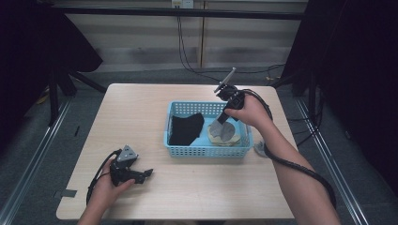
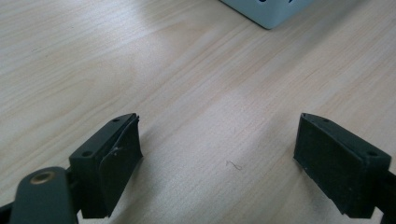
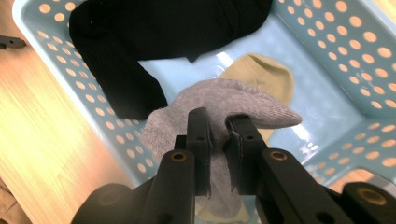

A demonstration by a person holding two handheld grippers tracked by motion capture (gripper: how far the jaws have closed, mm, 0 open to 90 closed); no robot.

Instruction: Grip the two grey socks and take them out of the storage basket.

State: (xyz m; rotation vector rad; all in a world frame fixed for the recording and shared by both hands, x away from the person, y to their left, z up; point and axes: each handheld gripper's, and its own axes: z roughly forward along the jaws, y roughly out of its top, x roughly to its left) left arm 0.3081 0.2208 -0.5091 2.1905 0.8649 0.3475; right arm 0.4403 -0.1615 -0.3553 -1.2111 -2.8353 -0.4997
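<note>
Grey sock (image 3: 219,105) — pinched in the right hand-held gripper (image 3: 219,135) — hangs over the blue basket (image 3: 327,56).

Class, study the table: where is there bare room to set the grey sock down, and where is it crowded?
Bare wood lies left of the blue basket, and along the near edge between the left tool and the person's right forearm. The basket is crowded: a black sock, a tan sock, and the grey sock pinched by the right tool.

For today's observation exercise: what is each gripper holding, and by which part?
The right gripper pinches the grey sock by a bunched fold near its middle, above the basket. The left gripper holds nothing.
</note>
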